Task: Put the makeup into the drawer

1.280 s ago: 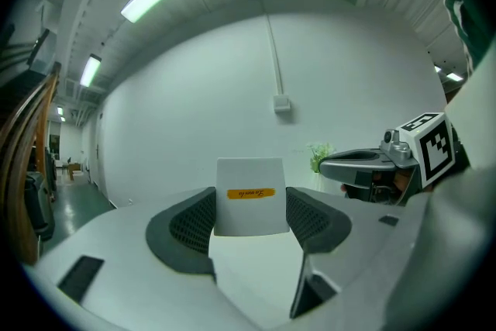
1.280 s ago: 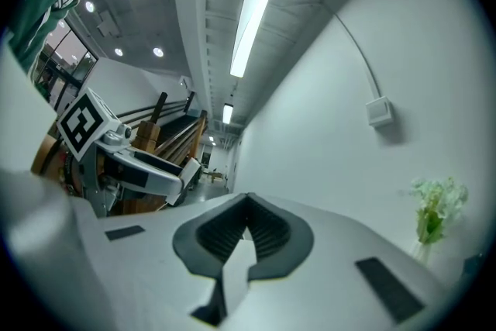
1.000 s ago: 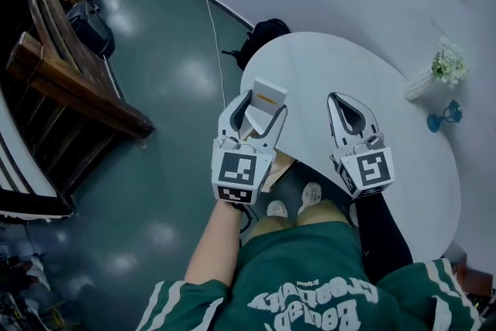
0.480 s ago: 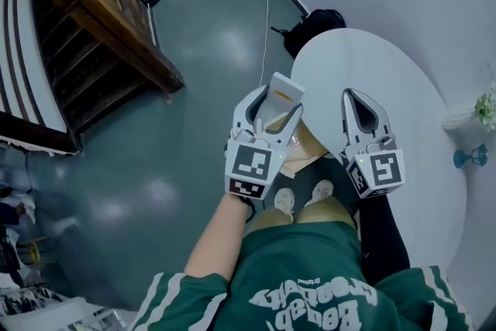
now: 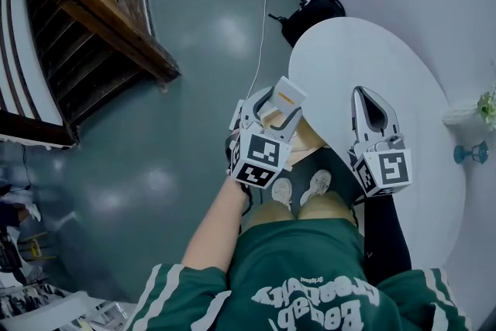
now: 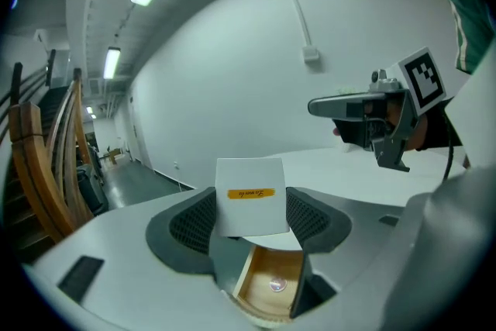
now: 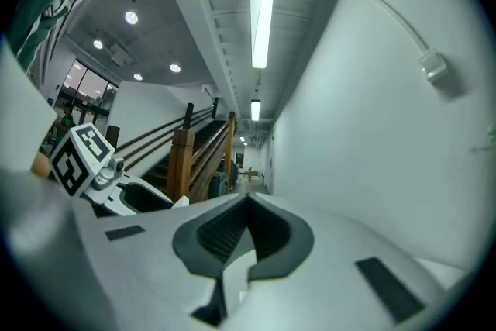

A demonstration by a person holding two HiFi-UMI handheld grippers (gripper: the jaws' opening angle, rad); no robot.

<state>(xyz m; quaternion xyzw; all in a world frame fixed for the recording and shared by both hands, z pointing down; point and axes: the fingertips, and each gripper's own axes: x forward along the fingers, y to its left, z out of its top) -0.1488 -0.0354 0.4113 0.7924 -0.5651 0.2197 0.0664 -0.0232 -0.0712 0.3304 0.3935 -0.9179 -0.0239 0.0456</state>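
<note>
White makeup box (image 6: 249, 196) clamped upright between jaws of left gripper (image 5: 273, 103), just above open wooden drawer (image 6: 265, 292) at table (image 5: 349, 50) edge, right gripper (image 5: 364, 93) jaws closed, empty.

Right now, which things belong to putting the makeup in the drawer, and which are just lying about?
Job: white box, held by left gripper; open drawer.
Lying about: flowers, black bag, wooden stairs.

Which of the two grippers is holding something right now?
The left gripper: its jaws clamp a white box with an orange label. The right gripper has its jaws together with nothing between them.
</note>
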